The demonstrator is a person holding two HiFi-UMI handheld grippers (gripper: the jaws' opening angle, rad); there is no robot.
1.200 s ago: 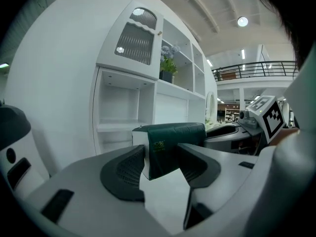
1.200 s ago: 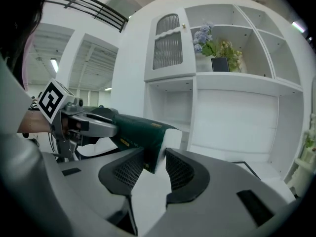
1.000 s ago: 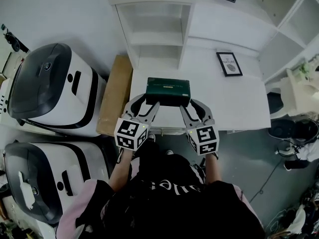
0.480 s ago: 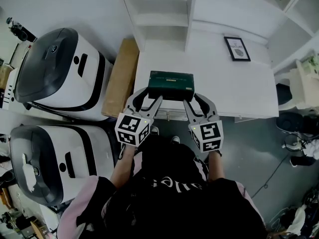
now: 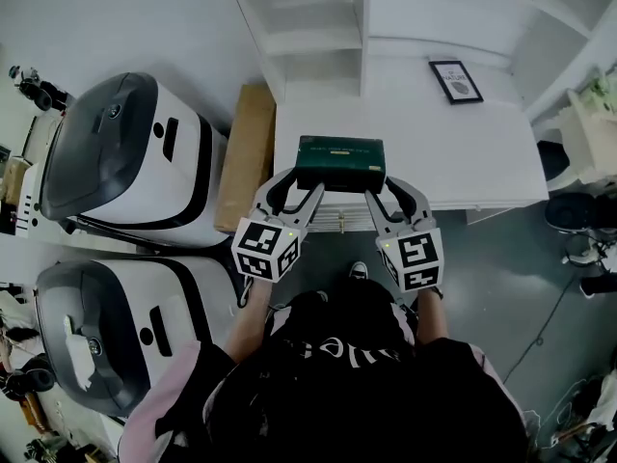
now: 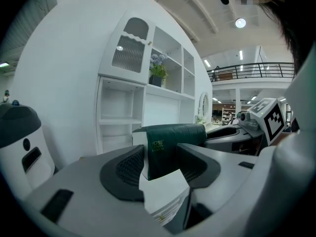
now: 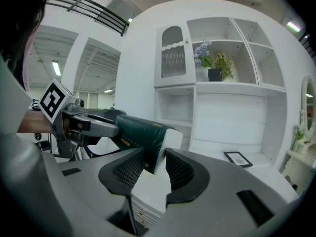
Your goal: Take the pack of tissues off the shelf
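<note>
The dark green pack of tissues [image 5: 339,162] hangs level above the front part of the white desk [image 5: 463,152], held at both ends. My left gripper [image 5: 301,183] has its left end between the pads, and its jaws are closing a little on the pack [image 6: 173,142]. My right gripper [image 5: 386,189] is shut on the right end, where the pack [image 7: 140,132] sits between its ribbed pads. The white shelf unit [image 5: 308,37] stands behind, with its nearest compartments bare. In the gripper views the left gripper [image 6: 160,162] and the right gripper [image 7: 154,169] each show the pack wedged between the jaws.
A framed picture [image 5: 456,81] lies on the desk at the back right. A flat cardboard box [image 5: 246,152] leans beside the desk's left side. Two large white-and-black machines [image 5: 125,162] [image 5: 116,326] stand at the left. A potted plant [image 7: 215,63] sits on an upper shelf.
Both grippers have stayed on the pack. The pack has come back a little from the shelf toward the desk's front edge, and the head view has shifted with it.
</note>
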